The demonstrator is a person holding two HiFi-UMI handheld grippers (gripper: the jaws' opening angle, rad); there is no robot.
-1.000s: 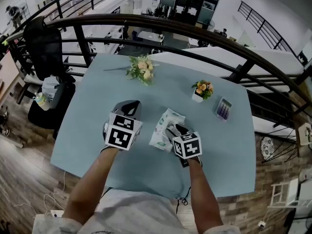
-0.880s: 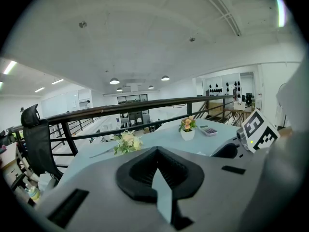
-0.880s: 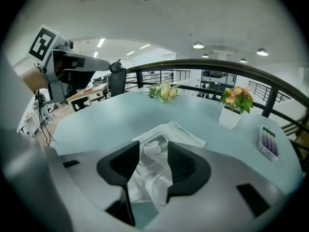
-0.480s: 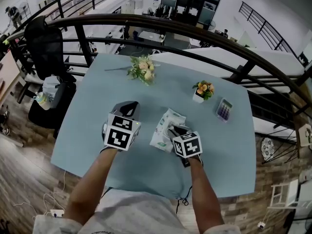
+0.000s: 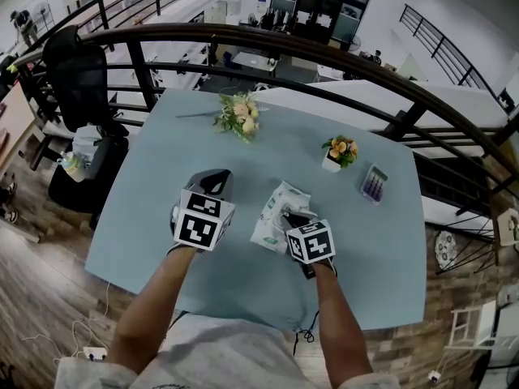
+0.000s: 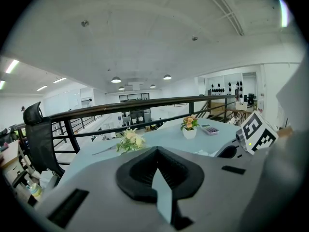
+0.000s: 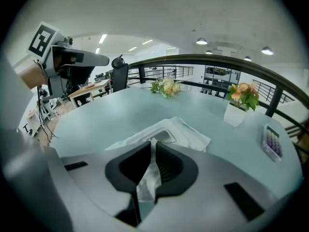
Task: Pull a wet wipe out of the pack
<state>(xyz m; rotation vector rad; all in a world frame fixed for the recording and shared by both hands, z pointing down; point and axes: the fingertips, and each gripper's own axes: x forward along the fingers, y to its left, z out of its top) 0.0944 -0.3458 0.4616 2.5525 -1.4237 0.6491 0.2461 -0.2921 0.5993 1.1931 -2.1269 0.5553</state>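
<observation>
Right gripper (image 7: 152, 144) jaws just closing, pinching wipe (image 7: 147, 180) at pack (image 7: 184, 133) slot; soft, limp, tears easily. Left gripper (image 6: 157, 149) closed, empty.

Soft white plastic wipe pack with green print (image 5: 268, 221) lies flat on the pale blue surface (image 5: 162, 185), near the small white flowerpot (image 5: 330, 162), closer to the person and a bit left of it. A crumpled white wet wipe (image 7: 147, 180) sticks up out of it, pinched in the right gripper (image 7: 150, 146), whose jaws have just been closing.
</observation>
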